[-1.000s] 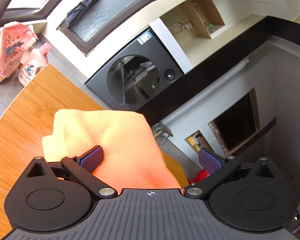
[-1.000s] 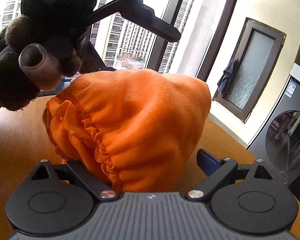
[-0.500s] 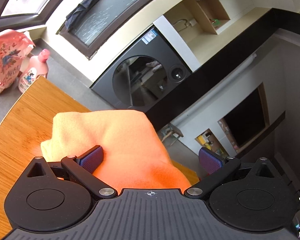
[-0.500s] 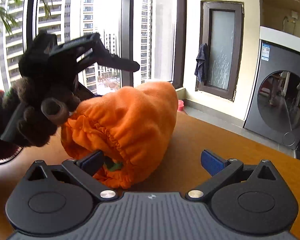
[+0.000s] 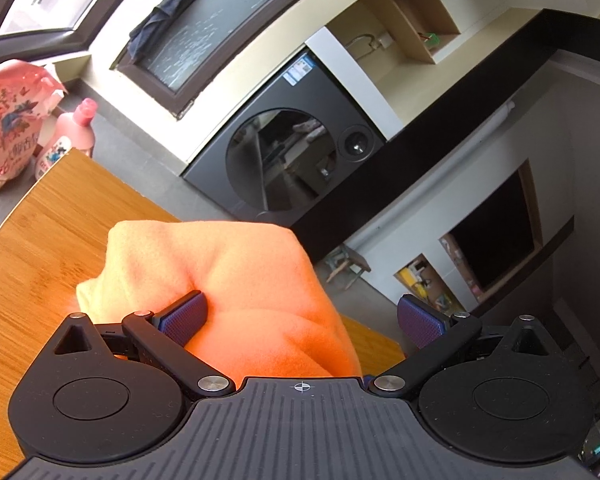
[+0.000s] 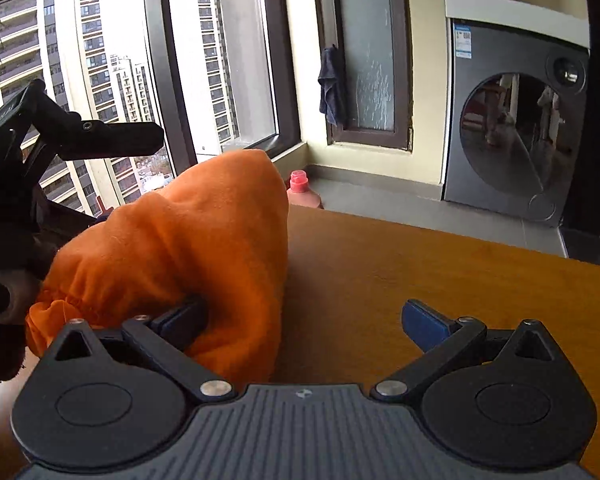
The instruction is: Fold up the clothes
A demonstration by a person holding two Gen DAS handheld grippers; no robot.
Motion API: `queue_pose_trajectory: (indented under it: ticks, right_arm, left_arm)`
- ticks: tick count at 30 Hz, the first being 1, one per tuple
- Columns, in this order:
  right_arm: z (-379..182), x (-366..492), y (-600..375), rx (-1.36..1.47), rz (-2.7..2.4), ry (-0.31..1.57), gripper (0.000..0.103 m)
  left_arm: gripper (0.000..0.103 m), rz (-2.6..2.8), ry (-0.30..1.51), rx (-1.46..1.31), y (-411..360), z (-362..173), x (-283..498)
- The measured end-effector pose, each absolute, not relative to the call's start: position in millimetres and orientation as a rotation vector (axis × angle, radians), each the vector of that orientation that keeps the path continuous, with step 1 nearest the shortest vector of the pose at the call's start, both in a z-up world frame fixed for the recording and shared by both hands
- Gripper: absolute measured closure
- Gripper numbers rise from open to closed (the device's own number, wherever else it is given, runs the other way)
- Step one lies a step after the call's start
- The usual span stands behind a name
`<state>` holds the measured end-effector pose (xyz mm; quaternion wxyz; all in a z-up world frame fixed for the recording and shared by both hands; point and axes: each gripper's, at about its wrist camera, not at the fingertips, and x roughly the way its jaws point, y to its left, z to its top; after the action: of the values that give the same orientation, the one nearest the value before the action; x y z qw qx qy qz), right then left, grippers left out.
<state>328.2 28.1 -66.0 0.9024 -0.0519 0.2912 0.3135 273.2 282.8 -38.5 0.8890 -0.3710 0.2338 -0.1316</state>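
An orange fleece garment (image 5: pixel 228 280) lies bunched on the wooden table (image 5: pixel 52 240). My left gripper (image 5: pixel 302 316) is open; the cloth lies between its fingers and over the left pad (image 5: pixel 184 314). In the right wrist view the same garment (image 6: pixel 204 248) is a heap at the left, its gathered elastic edge low at the far left. My right gripper (image 6: pixel 306 318) is open, its left finger (image 6: pixel 184 316) pressed into the cloth, its right finger over bare table (image 6: pixel 440 276). The left gripper's black body (image 6: pixel 40 140) shows at the far left.
A dark washing machine (image 5: pixel 292 160) stands beyond the table's far edge. A pink detergent bottle (image 5: pixel 68 136) and a pink bag (image 5: pixel 8 120) stand on the floor by the window. The table edge runs close behind the garment.
My right gripper has dropped and turned right, so the garment moved from centre to the left of its view. The left gripper stayed open on the cloth, tilting slightly.
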Motion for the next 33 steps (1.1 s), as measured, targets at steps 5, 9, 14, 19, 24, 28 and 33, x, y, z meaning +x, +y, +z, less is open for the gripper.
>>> queue_pose_trajectory:
  ticks: [5,9,14,19,24,28,33]
  right_arm:
    - [-71.3,325.4,33.5,-0.082,0.645,0.604,0.000]
    - [-75.1,331.5,39.0,-0.052,0.678,0.620,0.000]
    - [-76.5,332.0,33.9,-0.024,0.662,0.634,0.000]
    - [-79.1,331.2,25.9,0.000,0.625,0.663,0.000]
    - [-78.2,325.6,30.4,-0.043,0.599,0.644,0.000]
    - [-78.6,327.4,31.5,-0.042,0.593,0.649,0.000]
    - [-74.8,307.9,2.7,0.077,0.623,0.531,0.000]
  left_arm:
    - [0.000,-0.195,0.508,-0.673,272.0,-24.1,260.1]
    - [0.000,-0.122,0.516,-0.609,267.1,-19.7,234.7]
    - [0.000,-0.044,0.549,-0.580,263.4,-21.6,201.9]
    - [0.000,0.033,0.582,-0.551,260.1,-24.3,170.7]
    - [0.000,0.076,0.603,-0.559,267.4,-32.3,173.2]
    - [0.000,0.087,0.606,-0.557,270.3,-40.1,176.8]
    - [0.000,0.131,0.519,-0.475,247.1,-26.2,152.5]
